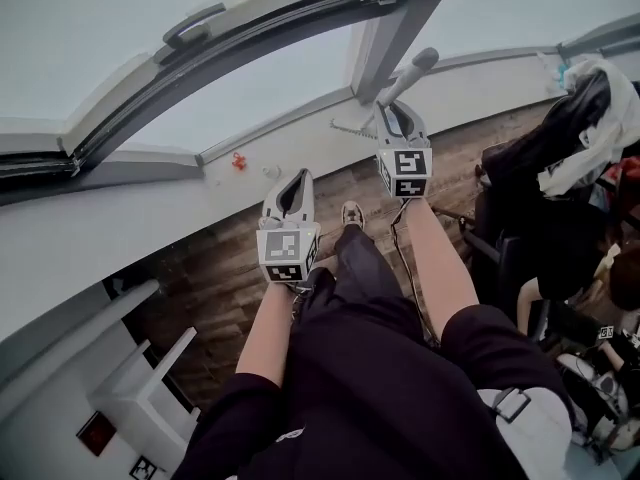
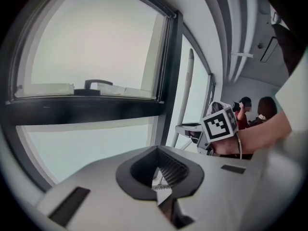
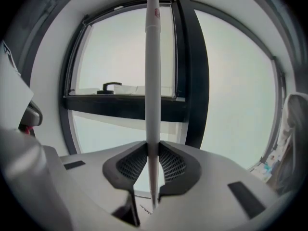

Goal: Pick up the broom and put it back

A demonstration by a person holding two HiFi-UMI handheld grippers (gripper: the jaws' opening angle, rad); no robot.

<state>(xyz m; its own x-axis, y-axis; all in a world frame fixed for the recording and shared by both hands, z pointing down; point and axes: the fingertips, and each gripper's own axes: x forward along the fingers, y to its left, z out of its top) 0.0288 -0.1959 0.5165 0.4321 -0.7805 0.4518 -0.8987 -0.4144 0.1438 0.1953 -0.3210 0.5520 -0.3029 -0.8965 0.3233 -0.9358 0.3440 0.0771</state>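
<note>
The broom shows as a long pale grey handle (image 3: 152,81). It rises upright in front of the window in the right gripper view. My right gripper (image 3: 153,163) is shut on it, both ribbed pads pressed to its sides. In the head view the handle (image 1: 415,71) sticks out past the right gripper (image 1: 394,108) toward the window post. The broom's head is hidden. My left gripper (image 1: 297,178) hangs lower and to the left over the wooden floor, jaws together and empty. From the left gripper (image 2: 161,178) view, the handle (image 2: 189,81) and the right gripper (image 2: 220,123) stand to its right.
A large window (image 1: 250,88) with a black frame and a dark handle (image 2: 97,83) fills the far side above a white sill (image 1: 150,203). A chair heaped with clothes (image 1: 565,158) stands at right. The person's legs and a shoe (image 1: 352,214) are below. A white cabinet (image 1: 150,388) sits lower left.
</note>
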